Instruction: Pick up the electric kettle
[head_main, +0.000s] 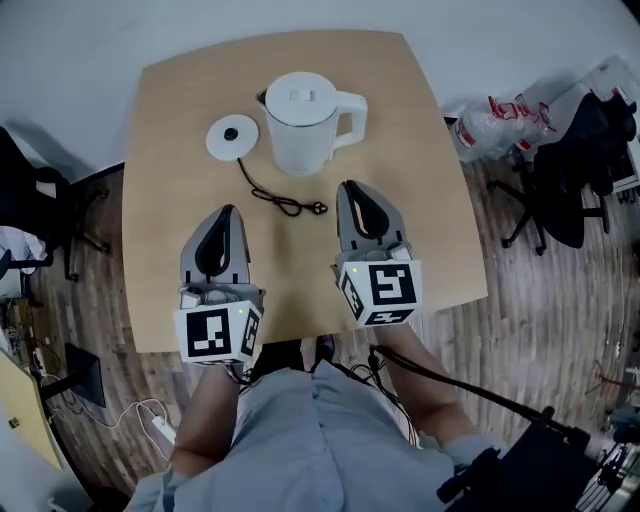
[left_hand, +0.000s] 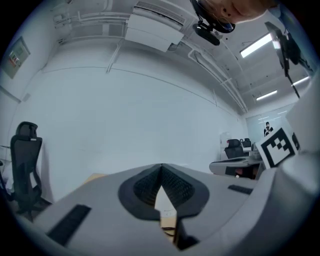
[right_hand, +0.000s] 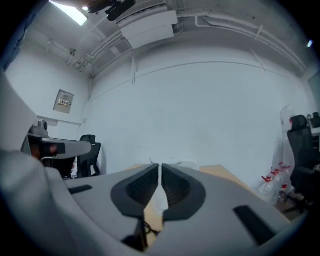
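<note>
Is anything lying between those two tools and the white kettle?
Only a thin black cord, lying flat on the table between the kettle and both the left tool and right tool, trailing from the round base. Nothing upright blocks them.

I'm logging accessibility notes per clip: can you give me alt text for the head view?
A white electric kettle stands untouched on a wooden table beside its round base and black cord. Nearer the person, the left claw and right claw are both shut and empty, short of the kettle.
</note>
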